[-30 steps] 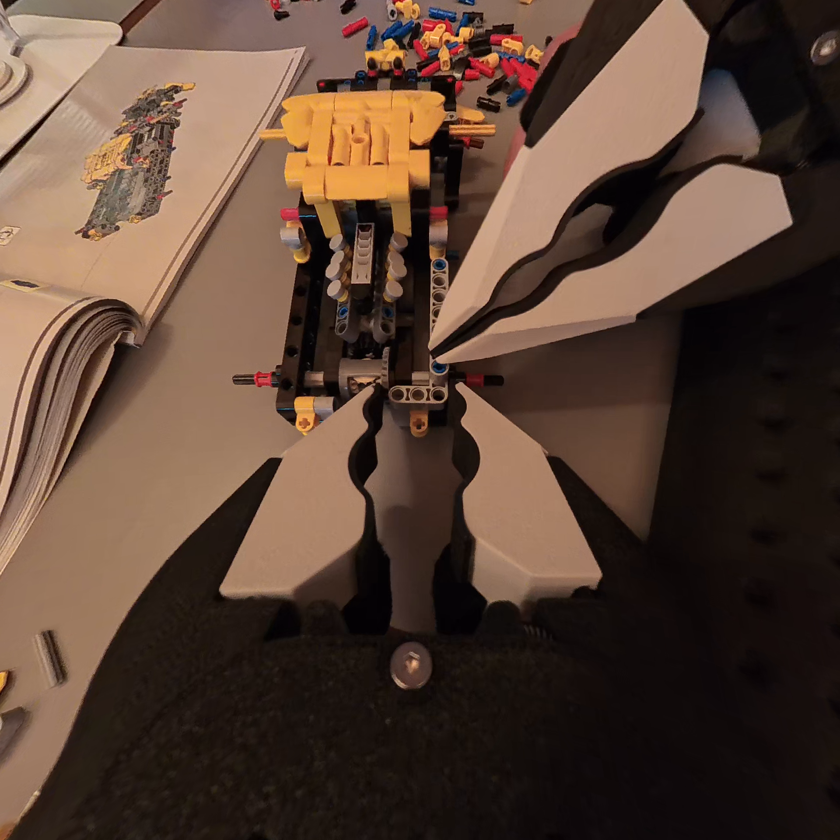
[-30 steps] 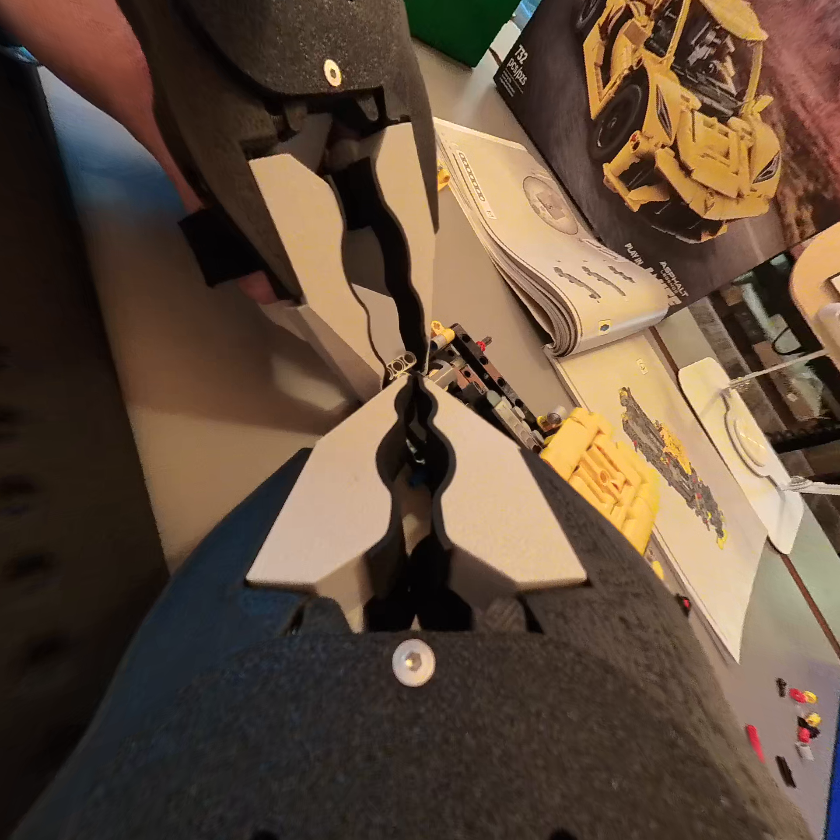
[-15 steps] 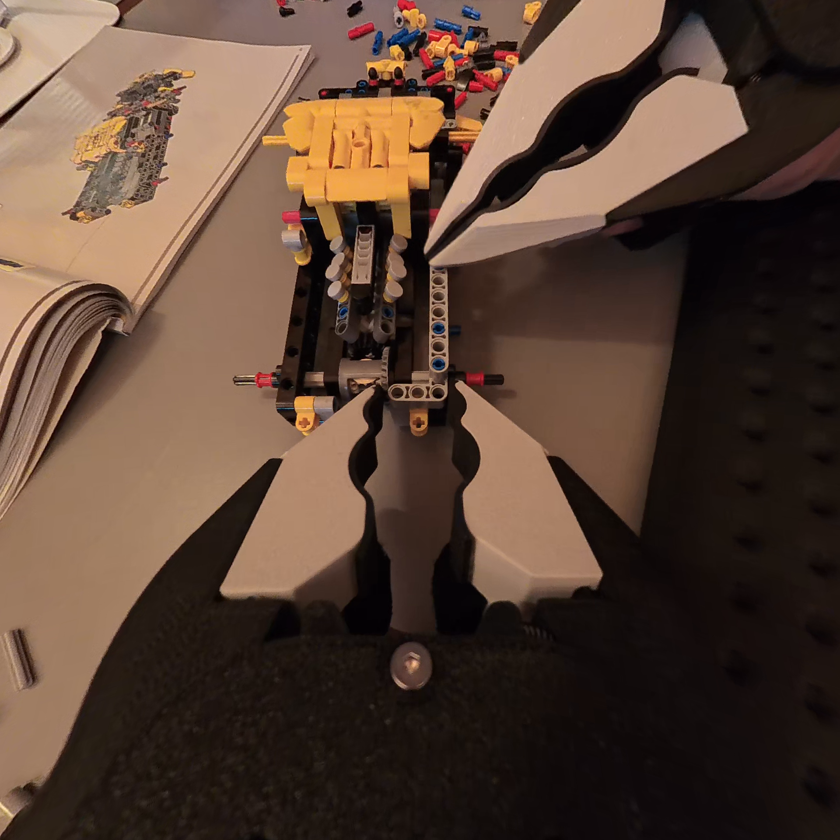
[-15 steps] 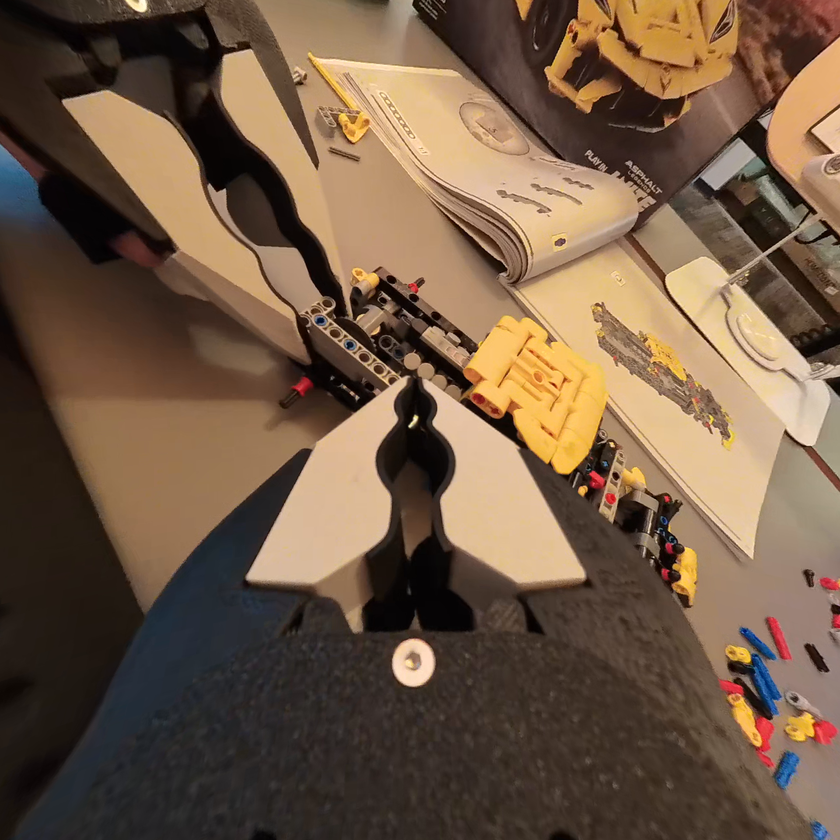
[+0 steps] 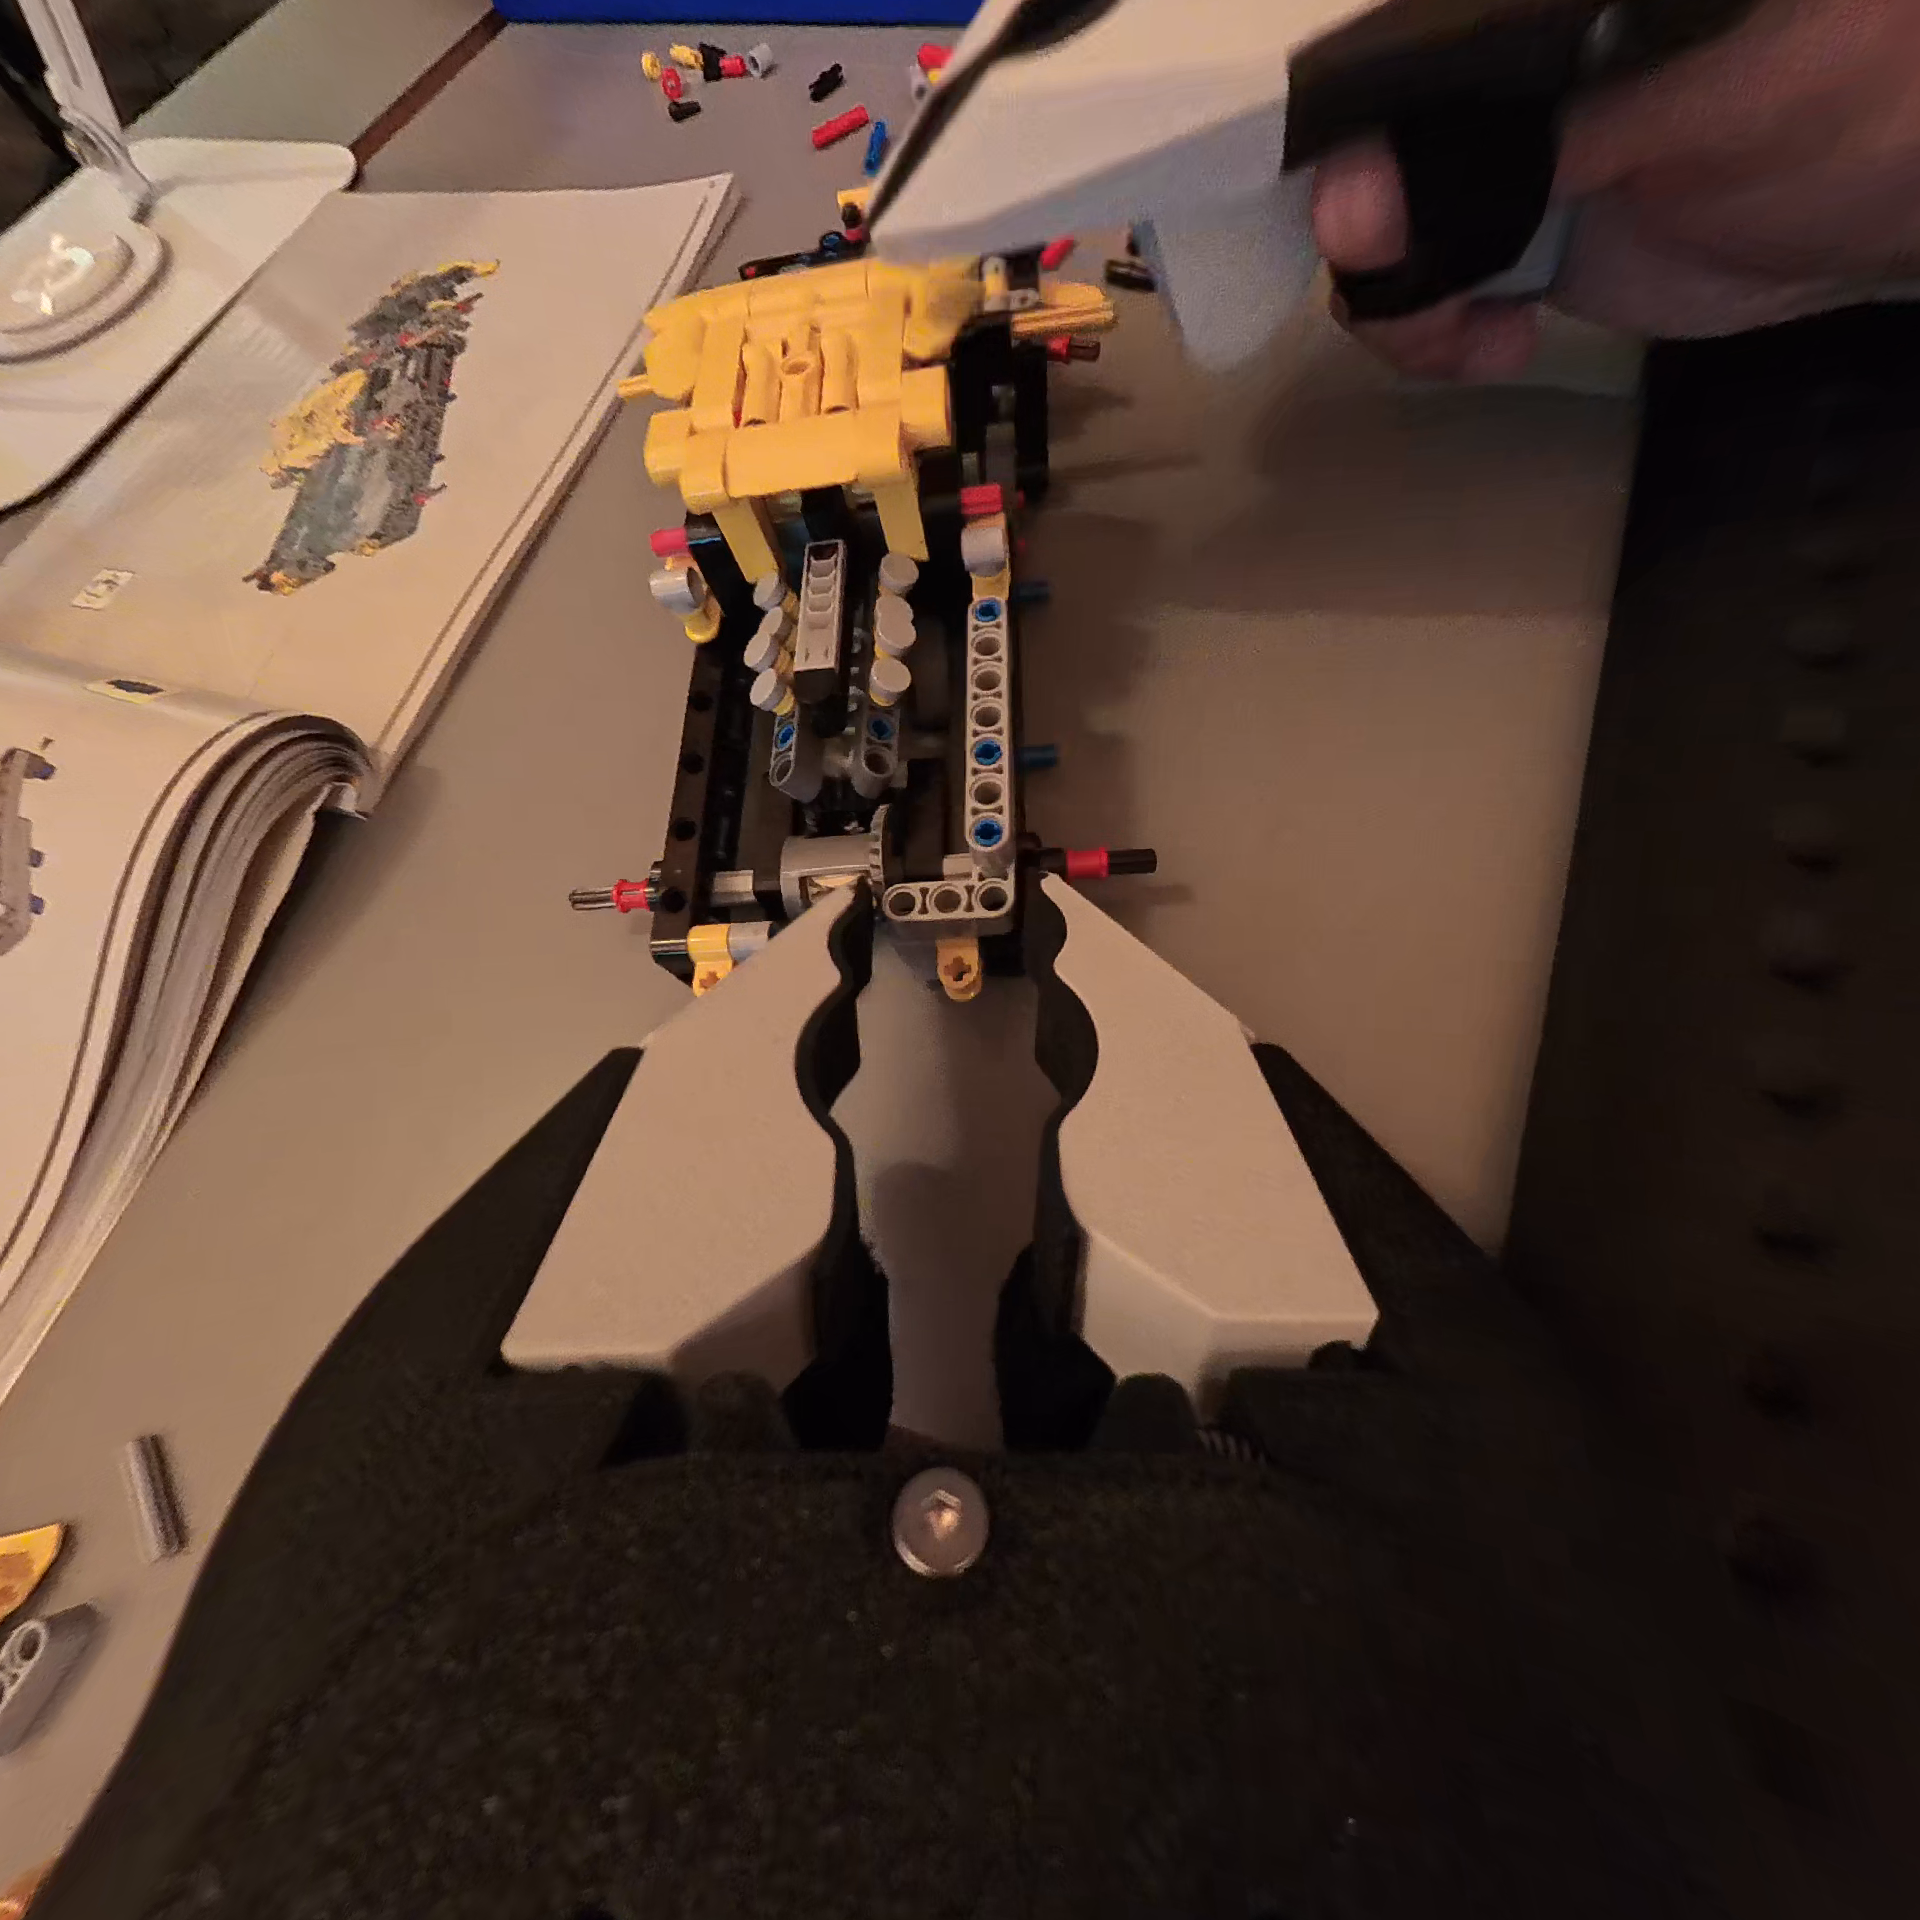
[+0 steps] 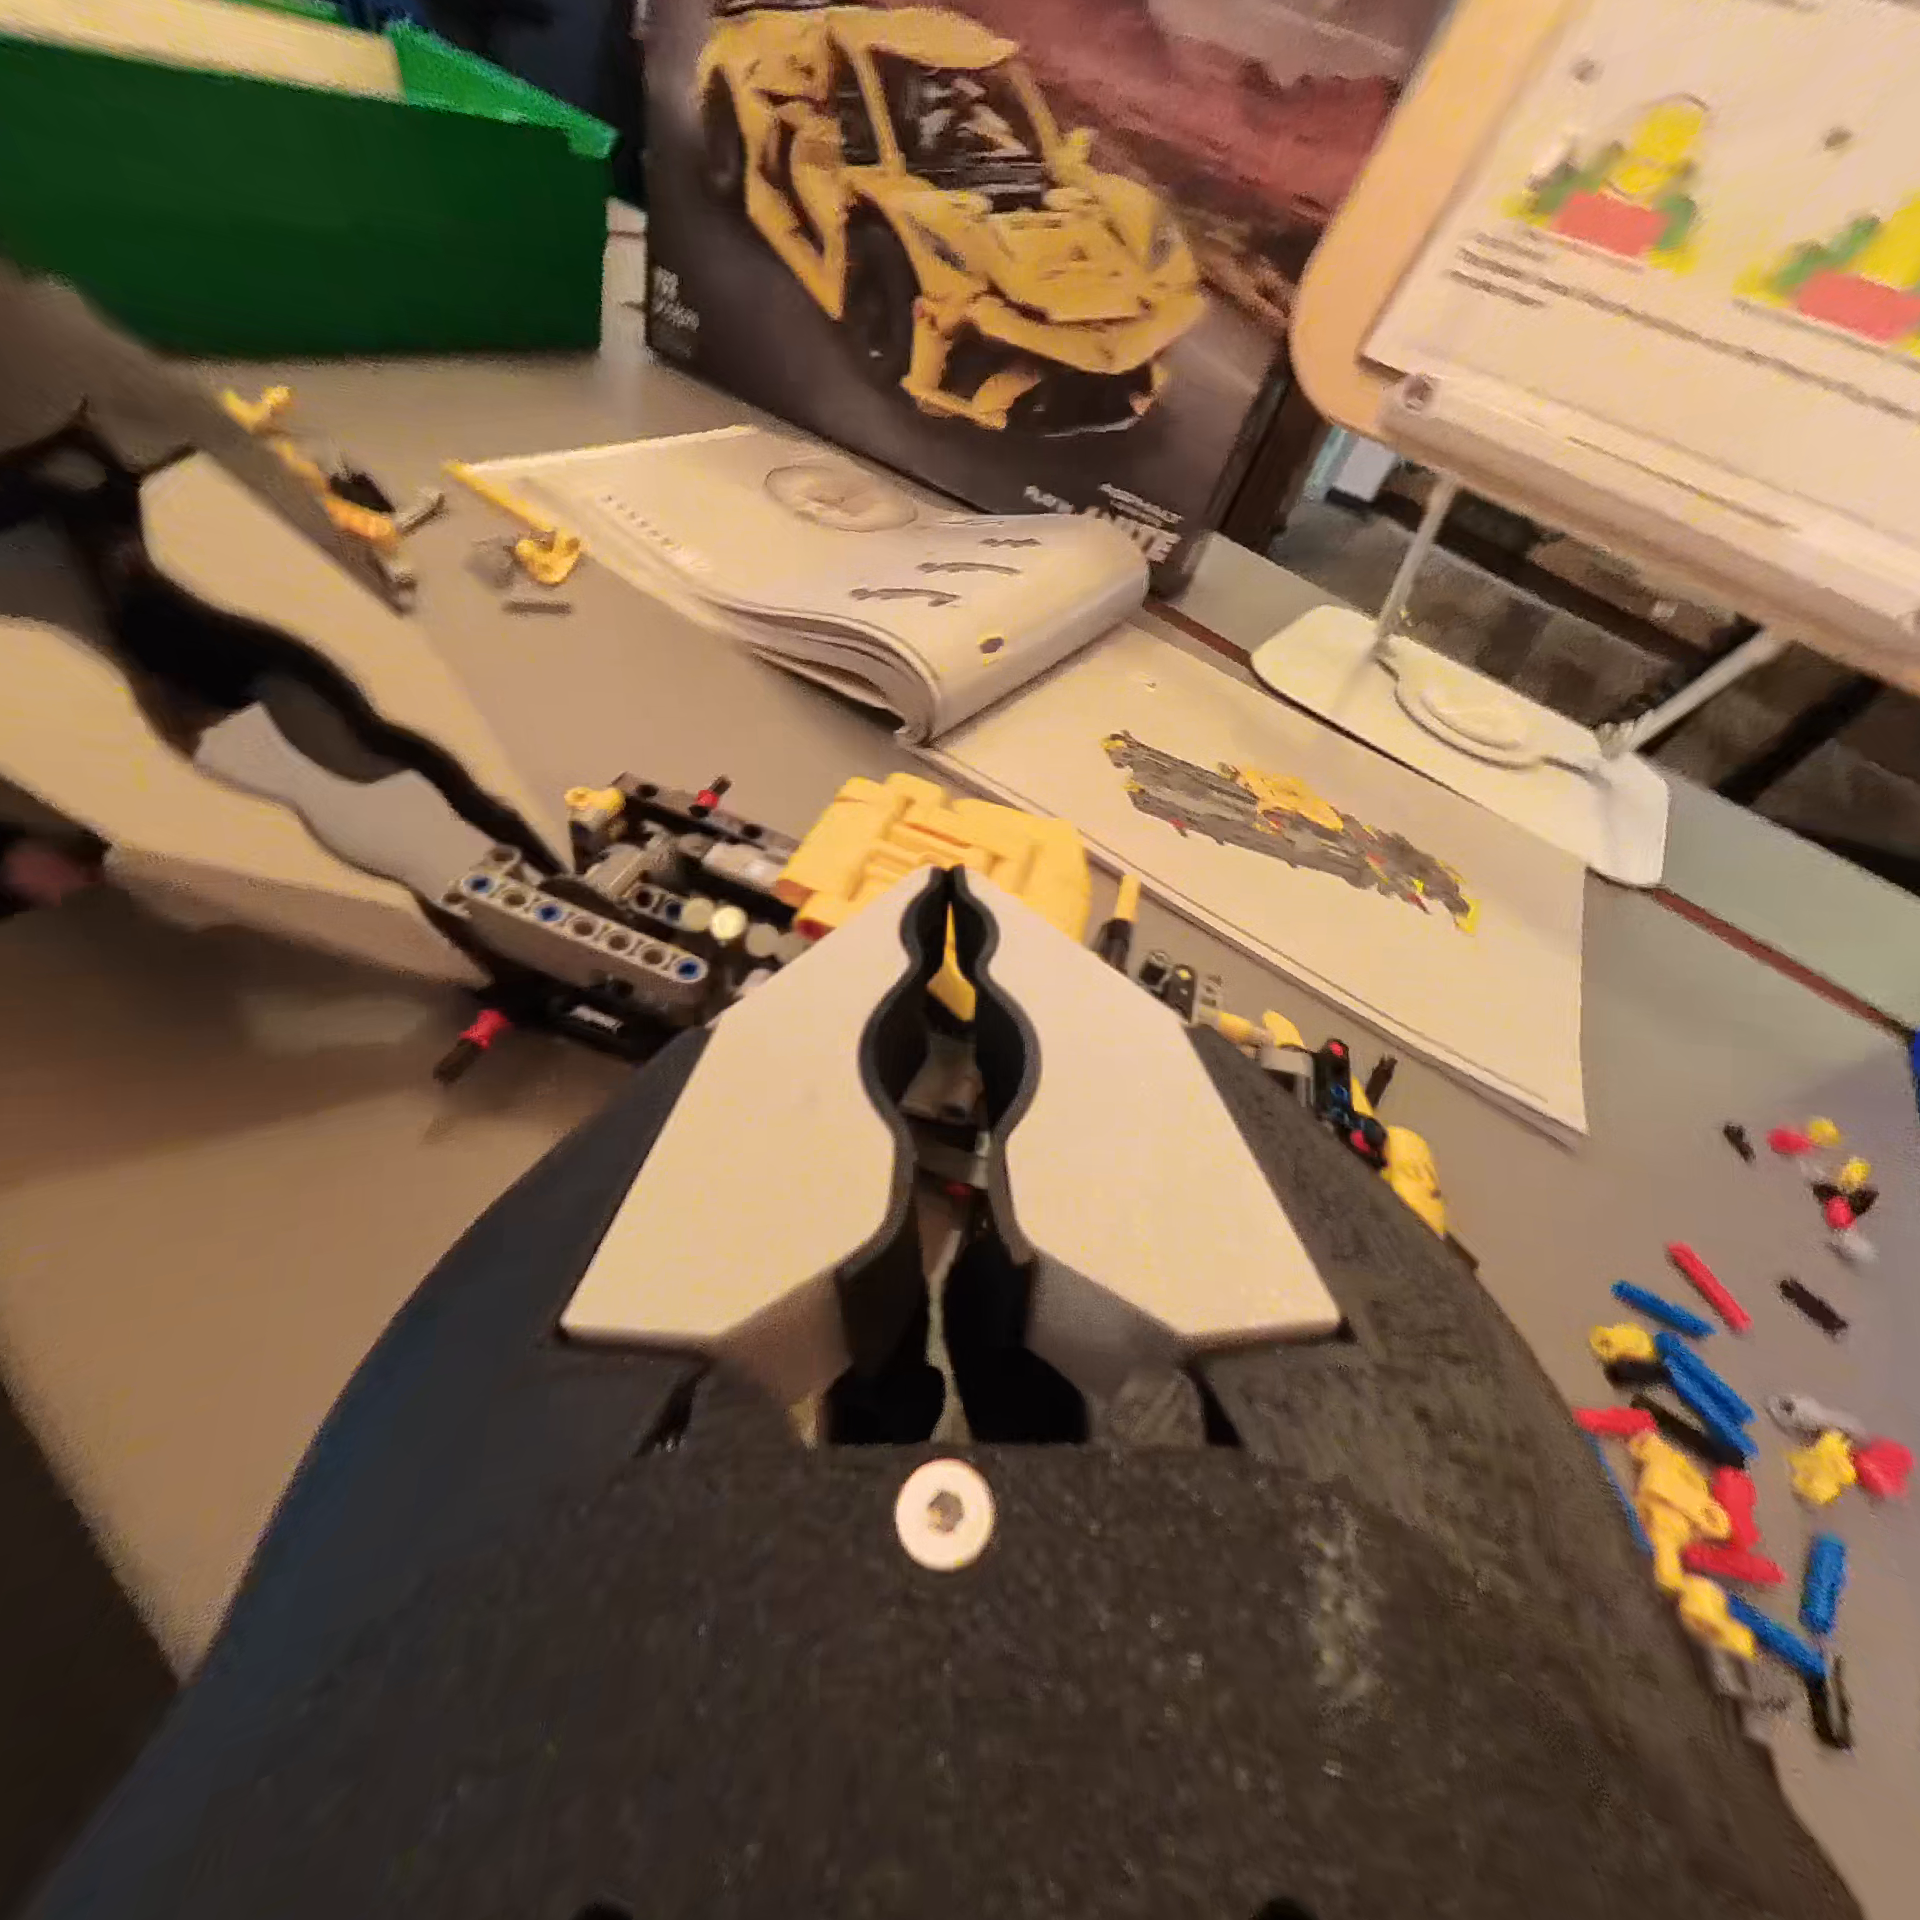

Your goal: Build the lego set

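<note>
We see the half-built lego chassis [image 5: 852,623] lying on the grey worktop [image 5: 1299,727], near its right edge, its yellow block [image 5: 800,395] at the far end and a grey holed beam [image 5: 987,717] along its right side. The left gripper [image 5: 945,904] sits at the chassis's near end with its fingers spread; the left fingertip touches the grey gear housing and the right one lies beside the red-tipped axle [image 5: 1091,860]. We cannot tell whether it actually grips anything.

The right gripper [image 6: 948,881] hangs over the yellow end of the chassis, its fingers drawn almost together. A yellow shape shows through the slit between them, but we cannot tell if it is a held piece or the chassis behind.

The open instruction booklet [image 5: 312,468] lies left of the chassis, toward the worktop's left edge. Loose pieces [image 6: 1714,1455] are scattered at the far side. The set's box [image 6: 956,239] stands beyond the booklet.
</note>
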Available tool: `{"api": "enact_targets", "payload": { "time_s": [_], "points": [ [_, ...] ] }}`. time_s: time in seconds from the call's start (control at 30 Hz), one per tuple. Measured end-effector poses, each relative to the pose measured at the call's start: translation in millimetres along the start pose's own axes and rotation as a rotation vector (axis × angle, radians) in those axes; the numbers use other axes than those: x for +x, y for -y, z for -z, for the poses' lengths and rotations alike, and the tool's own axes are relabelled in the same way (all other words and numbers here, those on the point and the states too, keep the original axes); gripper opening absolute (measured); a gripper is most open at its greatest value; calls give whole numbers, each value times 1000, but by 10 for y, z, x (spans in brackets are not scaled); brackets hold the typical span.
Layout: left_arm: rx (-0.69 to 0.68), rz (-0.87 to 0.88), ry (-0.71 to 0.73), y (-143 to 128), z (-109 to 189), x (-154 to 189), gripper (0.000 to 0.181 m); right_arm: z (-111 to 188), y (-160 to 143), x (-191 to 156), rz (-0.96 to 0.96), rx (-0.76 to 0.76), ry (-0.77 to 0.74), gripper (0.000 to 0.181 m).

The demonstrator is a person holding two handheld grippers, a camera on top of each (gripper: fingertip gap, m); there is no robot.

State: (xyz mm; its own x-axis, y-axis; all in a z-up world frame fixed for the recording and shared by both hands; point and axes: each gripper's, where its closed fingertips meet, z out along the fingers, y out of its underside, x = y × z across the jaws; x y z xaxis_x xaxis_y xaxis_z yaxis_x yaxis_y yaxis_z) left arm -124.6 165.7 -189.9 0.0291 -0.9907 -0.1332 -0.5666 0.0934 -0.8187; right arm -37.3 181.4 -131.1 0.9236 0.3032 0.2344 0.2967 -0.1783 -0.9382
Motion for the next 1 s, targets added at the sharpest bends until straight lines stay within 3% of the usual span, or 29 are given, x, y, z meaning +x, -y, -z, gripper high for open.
{"api": "enact_targets", "payload": {
  "time_s": [0.1, 0.17, 0.27, 0.37, 0.53, 0.67, 0.87, 0.93, 1.0],
  "points": [
    [33, 20, 0, 39, 52, 3, 30, 75, 63, 194, -173, 55, -23, 8],
    [105, 69, -28, 130, 160, 4, 30, 101, 28, 348, -243, 68, -73, 24],
    [241, 184, -95, 285, 384, -33, 30, 133, -103, 548, -351, 36, -143, 27],
    [328, 284, -22, 324, 558, -332, 30, 120, -271, 567, -454, -51, -122, 19],
    [320, 352, 112, 237, 600, -722, 30, 131, -244, 585, -439, -33, -135, 22],
    [261, 309, 141, 392, 447, -914, 29, 111, -254, 573, -453, -34, -114, 22],
    [141, 346, 4, 700, 9, -1143, 29, 125, -255, 607, -486, -24, -106, 22],
    [64, 339, 9, 726, -189, -1232, 29, 130, -232, 704, -472, -6, -127, 20],
    [4, 314, 106, 699, -344, -1391, 29, 84, -201, 1042, -384, -8, -192, 22]
  ]
}}
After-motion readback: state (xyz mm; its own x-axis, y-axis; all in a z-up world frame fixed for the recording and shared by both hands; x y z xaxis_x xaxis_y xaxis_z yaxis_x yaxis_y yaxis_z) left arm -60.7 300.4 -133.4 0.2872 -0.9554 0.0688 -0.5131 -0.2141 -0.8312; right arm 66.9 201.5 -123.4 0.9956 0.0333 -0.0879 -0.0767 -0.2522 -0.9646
